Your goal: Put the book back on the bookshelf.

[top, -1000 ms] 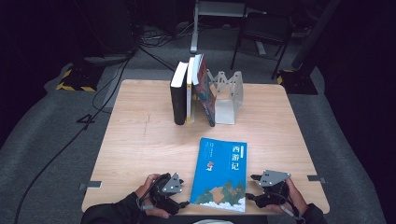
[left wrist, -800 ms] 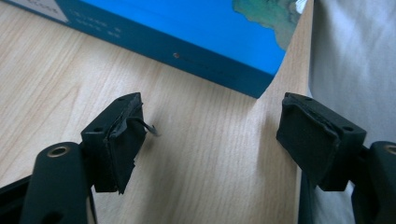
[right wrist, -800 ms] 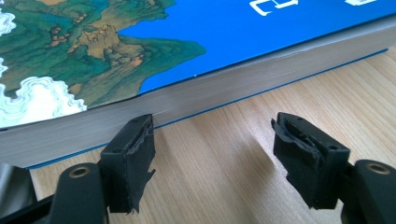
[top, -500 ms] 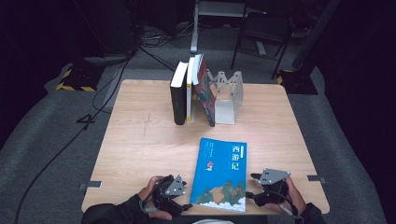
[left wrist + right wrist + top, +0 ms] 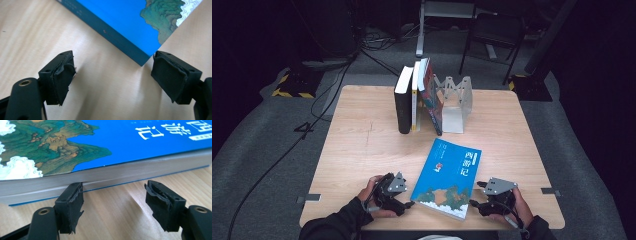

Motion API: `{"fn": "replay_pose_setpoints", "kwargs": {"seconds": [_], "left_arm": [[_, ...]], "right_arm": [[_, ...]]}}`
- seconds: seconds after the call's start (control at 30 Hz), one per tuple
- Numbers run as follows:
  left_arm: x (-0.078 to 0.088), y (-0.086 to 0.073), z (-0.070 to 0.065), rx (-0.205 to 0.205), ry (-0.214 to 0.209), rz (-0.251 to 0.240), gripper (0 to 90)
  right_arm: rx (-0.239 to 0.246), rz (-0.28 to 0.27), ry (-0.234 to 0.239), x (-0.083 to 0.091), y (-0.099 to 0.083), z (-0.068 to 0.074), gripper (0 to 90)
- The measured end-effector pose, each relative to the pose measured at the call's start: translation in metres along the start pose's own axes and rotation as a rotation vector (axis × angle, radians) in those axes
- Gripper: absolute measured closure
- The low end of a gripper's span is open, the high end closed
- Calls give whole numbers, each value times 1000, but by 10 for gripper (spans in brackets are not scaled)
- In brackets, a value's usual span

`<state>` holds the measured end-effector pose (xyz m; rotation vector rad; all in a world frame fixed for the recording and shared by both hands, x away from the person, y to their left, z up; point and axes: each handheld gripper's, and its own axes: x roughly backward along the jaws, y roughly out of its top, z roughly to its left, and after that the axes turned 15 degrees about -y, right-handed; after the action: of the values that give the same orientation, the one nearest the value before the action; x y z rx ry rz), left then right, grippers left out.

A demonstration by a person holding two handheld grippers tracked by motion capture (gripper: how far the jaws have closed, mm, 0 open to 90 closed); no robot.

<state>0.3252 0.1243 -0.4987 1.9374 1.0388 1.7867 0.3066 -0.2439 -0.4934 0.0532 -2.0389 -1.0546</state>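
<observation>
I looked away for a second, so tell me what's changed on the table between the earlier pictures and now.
The left claw has slid a little toward the blue book's near corner, its jaws just opening, nothing between them. The right claw is open at the book's page edge, as before. The book lies flat in the same spot, and the upright books by the metal bookend haven't moved.

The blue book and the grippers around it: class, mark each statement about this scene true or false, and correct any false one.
1. The blue book lies flat on the wooden table. True.
2. The left gripper is clamped on the blue book's spine. False: its jaws stand open, and have just been opening, with the book's corner near them and nothing gripped.
3. Three upright books stand beside a metal bookend. True.
4. The right gripper holds the blue book in the air. False: its jaws are open beside the book's page edge.
5. The blue book's cover is plain. False: it shows a landscape painting and white characters.
</observation>
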Motion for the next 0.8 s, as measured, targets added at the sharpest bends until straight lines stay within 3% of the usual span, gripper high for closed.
{"fn": "replay_pose_setpoints", "kwargs": {"seconds": [0.17,0.33,0.47,0.6,0.8], "left_arm": [[0,3,22,42,10,-27,188],[0,6,35,47,1,-30,182],[0,7,36,43,-5,-21,165],[1,6,32,40,2,-23,209],[1,9,20,-7,-38,-14,229]], "right_arm": [[-9,-1,-14,-5,4,-2,300],[-9,-7,-29,-8,6,-2,305],[-18,-5,-33,-7,5,-1,305],[-16,-11,-28,-7,3,-2,316],[-13,-18,-38,-7,3,-2,303]]}}
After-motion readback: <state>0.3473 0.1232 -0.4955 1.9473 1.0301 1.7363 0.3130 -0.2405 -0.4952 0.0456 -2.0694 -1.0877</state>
